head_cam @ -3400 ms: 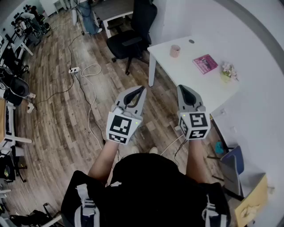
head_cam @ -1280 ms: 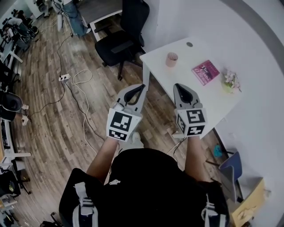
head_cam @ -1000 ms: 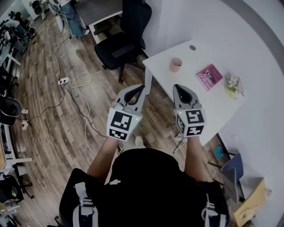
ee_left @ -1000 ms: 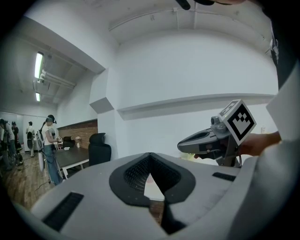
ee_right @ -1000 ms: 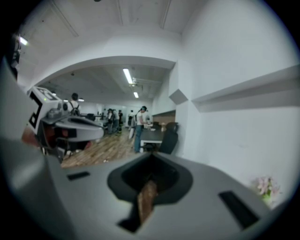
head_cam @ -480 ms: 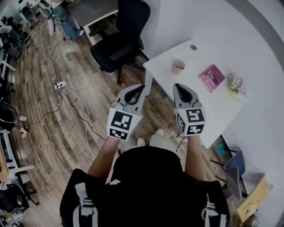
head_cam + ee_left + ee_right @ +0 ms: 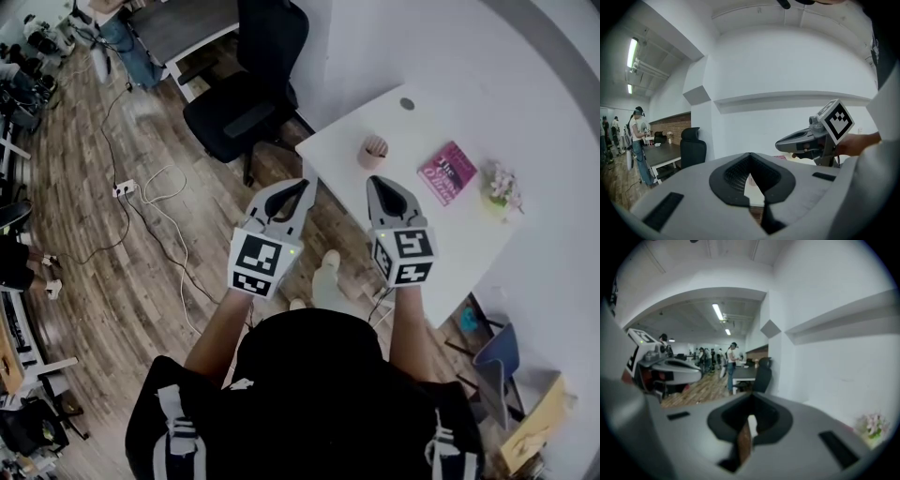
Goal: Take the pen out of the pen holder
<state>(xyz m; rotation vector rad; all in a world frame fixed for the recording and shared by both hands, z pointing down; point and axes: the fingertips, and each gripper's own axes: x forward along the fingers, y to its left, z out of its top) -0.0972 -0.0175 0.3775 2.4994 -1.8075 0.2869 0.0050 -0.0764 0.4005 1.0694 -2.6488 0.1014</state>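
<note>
The pen holder (image 7: 373, 150) stood upright on the tabletop (image 7: 450, 220) ahead, nearer our right gripper (image 7: 377, 184) than our left gripper (image 7: 304, 185); we kept both sets of fingers together, empty.

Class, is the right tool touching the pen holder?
Apart. The head view shows a plain gap between the right tool and the pen holder.

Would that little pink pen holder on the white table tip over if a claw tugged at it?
Probably yes: the pen holder looks small and narrow, so it is likely light and tippy under a sideways tug. It stands free on the white table with nothing bracing it, so it may slide as well.
</note>
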